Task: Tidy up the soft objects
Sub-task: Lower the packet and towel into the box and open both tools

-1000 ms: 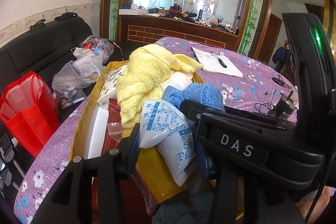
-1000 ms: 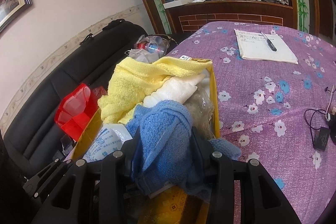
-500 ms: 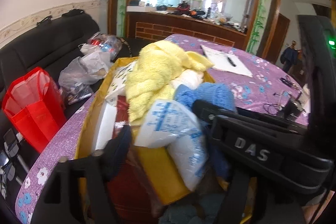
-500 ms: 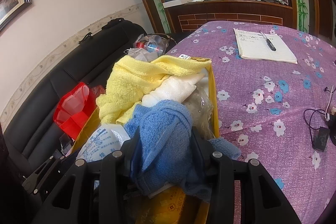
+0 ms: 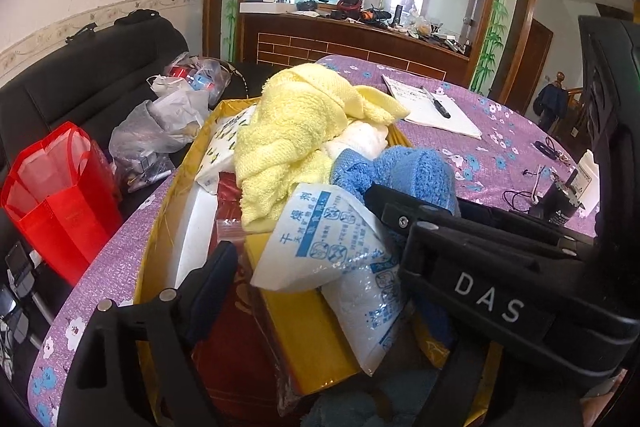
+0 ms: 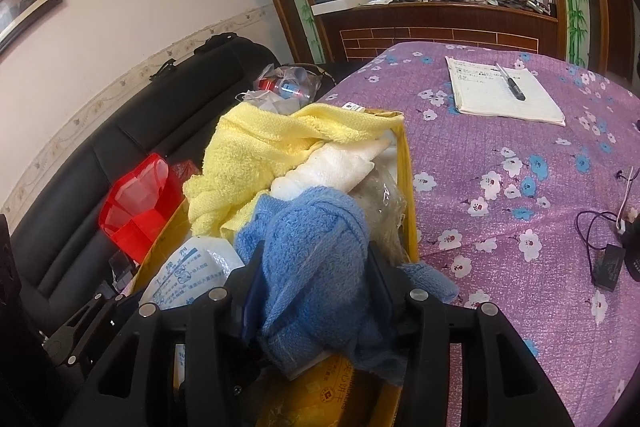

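The yellow cardboard box [image 6: 409, 171] is sitting near the left edge of the purple flowered tablecloth [image 6: 520, 195], whose right half is lying mostly bare. The left gripper [image 5: 316, 267], jaws just opening wide, is flanking a white desiccant pouch [image 5: 320, 239] without pressing. The right gripper [image 6: 312, 279] is loosening around the blue terry towel [image 6: 316, 251]. Only the left wrist view is showing the red paper bag [image 5: 56, 195] fully.

Tabletop [image 6: 500, 155]: wearing a purple flowered cloth.
Yellow box [image 6: 409, 187]: sitting at the nine o'clock edge.
Notebook [image 6: 500, 99]: lying toward twelve o'clock, bearing a pen [image 6: 510, 81].
Black cable [image 6: 592, 239]: trailing at three o'clock.
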Demonstrator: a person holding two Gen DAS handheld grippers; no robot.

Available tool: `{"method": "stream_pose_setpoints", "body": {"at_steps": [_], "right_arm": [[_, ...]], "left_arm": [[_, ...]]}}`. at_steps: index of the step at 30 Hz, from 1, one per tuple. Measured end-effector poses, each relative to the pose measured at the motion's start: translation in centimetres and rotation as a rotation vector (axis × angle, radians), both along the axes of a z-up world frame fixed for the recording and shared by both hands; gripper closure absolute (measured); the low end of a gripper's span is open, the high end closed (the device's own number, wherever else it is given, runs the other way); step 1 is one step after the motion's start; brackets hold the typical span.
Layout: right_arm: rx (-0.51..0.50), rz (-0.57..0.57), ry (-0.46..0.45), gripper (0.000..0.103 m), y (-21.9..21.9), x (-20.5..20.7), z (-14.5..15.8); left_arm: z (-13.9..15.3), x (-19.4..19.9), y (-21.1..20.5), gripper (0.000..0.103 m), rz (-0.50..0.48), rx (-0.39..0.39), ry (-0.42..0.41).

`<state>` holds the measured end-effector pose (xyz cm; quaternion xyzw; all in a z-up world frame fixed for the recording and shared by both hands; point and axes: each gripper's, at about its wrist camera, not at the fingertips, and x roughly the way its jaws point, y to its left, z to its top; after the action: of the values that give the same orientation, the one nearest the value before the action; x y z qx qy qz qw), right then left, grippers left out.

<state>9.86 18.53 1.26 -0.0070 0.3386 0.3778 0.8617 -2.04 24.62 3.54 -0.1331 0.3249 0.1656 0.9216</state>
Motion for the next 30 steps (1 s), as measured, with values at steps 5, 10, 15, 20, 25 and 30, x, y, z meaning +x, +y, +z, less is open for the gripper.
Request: {"method": "stream_pose_setpoints", "body": {"at_steps": [5,10,15,20,25,30], "right_arm": [[-0.002,0.003,0.002,0.049,0.2,0.0,0.0],[-0.004,0.017,0.001,0.042,0.3,-0.1,0.1],[0.026,0.006,-0.006,0.035,-0.4,-0.4,0.8],[0.14,-0.067,-0.127,0.02,-3.0,-1.6,3.4],[0.225,-0.186,-0.224,0.012,-5.5,-2.5,5.0],[0.223,-0.265,-0.233,0.012,-6.4,-1.8,5.3]], "left_arm": [[0.1,0.0,0.0,0.019,-0.001,0.001,0.0],[0.4,-0.2,-0.3,0.019,-0.008,0.015,-0.015],[0.8,-0.7,-0.6,0.019,-0.022,0.03,-0.048],[1.7,-2.0,-0.9,0.019,-0.016,0.057,-0.13],[3.2,-3.9,-1.4,0.012,0.004,0.119,-0.25],[3.9,-4.7,-2.5,0.009,0.002,0.191,-0.308]]}}
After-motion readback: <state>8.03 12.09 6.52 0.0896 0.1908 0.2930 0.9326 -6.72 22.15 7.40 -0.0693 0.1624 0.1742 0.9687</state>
